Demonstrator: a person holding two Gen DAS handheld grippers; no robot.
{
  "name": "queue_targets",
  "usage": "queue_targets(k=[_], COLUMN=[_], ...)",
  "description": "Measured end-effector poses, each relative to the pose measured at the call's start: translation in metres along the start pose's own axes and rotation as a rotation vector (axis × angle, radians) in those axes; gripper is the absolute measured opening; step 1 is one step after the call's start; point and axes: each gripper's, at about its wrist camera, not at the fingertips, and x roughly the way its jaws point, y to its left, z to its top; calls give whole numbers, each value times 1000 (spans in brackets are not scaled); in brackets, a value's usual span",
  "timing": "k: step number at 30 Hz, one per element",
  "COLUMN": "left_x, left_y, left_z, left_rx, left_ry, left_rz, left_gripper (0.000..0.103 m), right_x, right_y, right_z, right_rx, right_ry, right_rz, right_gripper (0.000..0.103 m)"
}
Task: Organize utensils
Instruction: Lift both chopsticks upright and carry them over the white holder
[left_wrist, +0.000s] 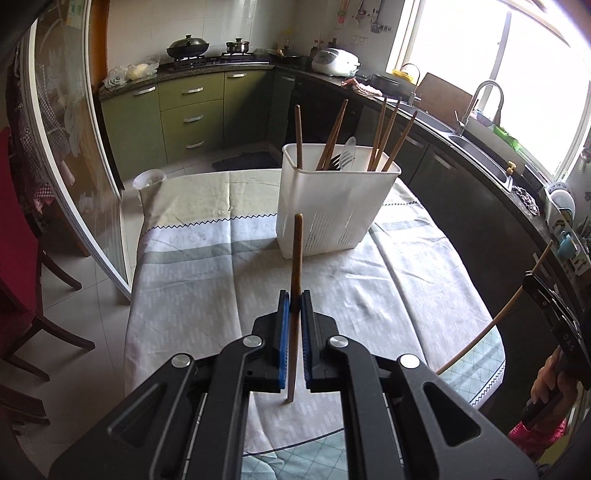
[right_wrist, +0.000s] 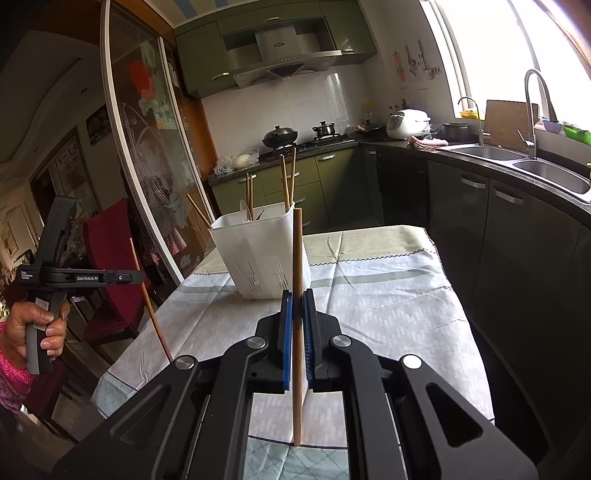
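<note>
On my left, the left gripper (left_wrist: 294, 306) has its jaws clenched on a dark chopstick (left_wrist: 296, 258), pinched a little below its middle so it stands nearly upright, its top in line with the white utensil holder (left_wrist: 332, 206). That holder sits toward the far edge of the surface (left_wrist: 207, 280), on the cloth, with several chopsticks and what look like a fork and a pale spoon already standing in it.

On my right, the right gripper (right_wrist: 297, 314) is likewise clamped on a pale chopstick (right_wrist: 297, 258), gripped around mid-length, upright, with the holder just beyond it.

I judge both sticks light, stiff and smooth: easy to carry, but apt to swivel or slip between the flat pads if I bump the holder's rim. A hold near the middle keeps each balanced; I would lower the bottom tip cleanly inside the rim before letting go. The plastic holder looks light enough to tip if nudged.
</note>
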Motion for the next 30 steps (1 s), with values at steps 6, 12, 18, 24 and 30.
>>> queue_targets(k=[6,12,18,24,30], left_x=[-9,-11,-17,-29,-42], left_y=[-10,-11,-12,-17,-26], left_z=[-6,-10,-9,5,34], left_rx=[33,38,47,69,95], left_ry=[-4,-13,-26,-62,-120], left_rz=[-12,-15,-18,-25,-27], left_gripper=[6,6,6,6,6], right_x=[0,0,1,2,1], right_y=[1,2,5,11,27], right_z=[-2,-3,0,16,54], right_rx=[-4,-8,-14,-38,-98], right_ry=[4,5,6,-13,-67], right_rz=[1,2,10,31,55], right_gripper=[7,7,7,7,7])
